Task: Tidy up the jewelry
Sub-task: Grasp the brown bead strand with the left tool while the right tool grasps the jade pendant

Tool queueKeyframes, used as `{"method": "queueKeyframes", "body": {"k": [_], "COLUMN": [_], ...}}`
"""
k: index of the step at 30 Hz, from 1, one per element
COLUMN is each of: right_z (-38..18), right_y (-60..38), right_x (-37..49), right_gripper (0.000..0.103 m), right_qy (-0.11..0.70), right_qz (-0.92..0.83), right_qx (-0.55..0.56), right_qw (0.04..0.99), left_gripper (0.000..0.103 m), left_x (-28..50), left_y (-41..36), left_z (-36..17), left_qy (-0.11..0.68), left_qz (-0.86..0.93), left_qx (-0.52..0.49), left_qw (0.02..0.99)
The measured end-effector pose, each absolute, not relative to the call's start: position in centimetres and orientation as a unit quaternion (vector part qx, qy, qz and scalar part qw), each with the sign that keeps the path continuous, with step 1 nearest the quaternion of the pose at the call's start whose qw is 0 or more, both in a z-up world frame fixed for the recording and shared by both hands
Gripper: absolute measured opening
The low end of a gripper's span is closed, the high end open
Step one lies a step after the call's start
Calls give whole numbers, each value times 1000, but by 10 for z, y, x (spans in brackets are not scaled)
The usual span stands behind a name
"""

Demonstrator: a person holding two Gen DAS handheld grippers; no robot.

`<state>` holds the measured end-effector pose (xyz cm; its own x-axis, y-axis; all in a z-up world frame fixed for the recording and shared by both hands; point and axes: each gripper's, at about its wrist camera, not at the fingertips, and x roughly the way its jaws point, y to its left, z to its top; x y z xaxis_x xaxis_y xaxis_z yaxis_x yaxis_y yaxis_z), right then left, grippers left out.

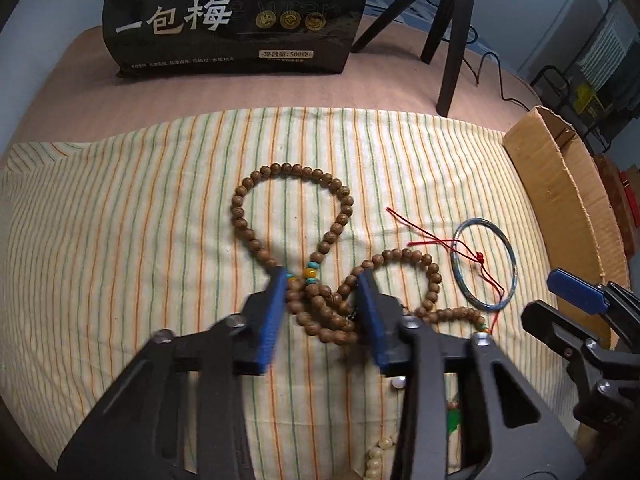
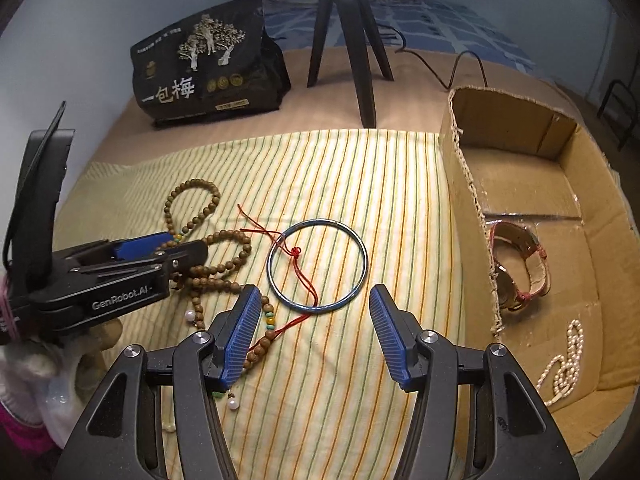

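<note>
Two hand-held grippers in my views, both black with ribbed blue pads. My left hand-held gripper (image 1: pixel 322 280) has its jaws apart, straddling the bunched middle of the wooden bead strand (image 1: pixel 296 216); whether the pads touch the beads I cannot tell. My right hand-held gripper (image 2: pixel 314 300) is wide open and holds nothing, poised just short of the blue bangle (image 2: pixel 317 266).

The strand is long, of round brown grained beads with turquoise and amber accent beads, looped into several coils on the striped cloth (image 2: pixel 340 184). One bangle: a thin, smooth metallic ring lying flat, with a knotted red cord (image 2: pixel 298 264) lying across it.

One cardboard box (image 2: pixel 468 184), rough-cut edges, stands just right of the cloth. Inside: one watch (image 2: pixel 520 264) with a worn strap, and one pearl strand (image 2: pixel 564 364).

One black snack bag (image 2: pixel 208 68) and one tripod (image 2: pixel 352 52) stand behind.
</note>
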<state>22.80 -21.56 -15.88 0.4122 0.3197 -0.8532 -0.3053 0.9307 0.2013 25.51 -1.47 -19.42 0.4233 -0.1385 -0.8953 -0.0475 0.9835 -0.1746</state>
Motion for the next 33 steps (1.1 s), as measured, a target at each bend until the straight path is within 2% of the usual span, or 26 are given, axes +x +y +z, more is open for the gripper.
{"method": "queueKeyframes", "body": {"k": [2,5,21,22,23,26,29,33], "right_z": [-159,-160,-173,-174,-175,-180,-187,-192], "right_y": [-215,-216,-197,-195,-190,-179,-171,-165], "right_x": [228,226,204,203,201,198,198,198], "right_gripper": [55,55,55,52,45,36,30,29], "right_qy": [509,515,547,548,550,560,571,573], "right_qz": [186,192,262,266,269,275,270,255], "right_qx": [6,10,22,18,12,0,-10,-22], "right_qw": [840,836,795,793,791,782,775,778], "left_gripper": [16,10,10,10,10,10,10,10], "left_x": [256,256,249,249,248,246,245,245], "left_y": [-13,-9,41,43,47,50,49,48], "left_z": [-195,-194,-189,-189,-189,-189,-188,-186], "left_qy": [534,530,517,517,517,518,518,517], "left_qz": [-25,-24,49,51,52,52,52,50], "left_qx": [-86,-94,-90,-91,-94,-96,-94,-100], "left_qw": [841,842,850,849,849,848,849,849]}}
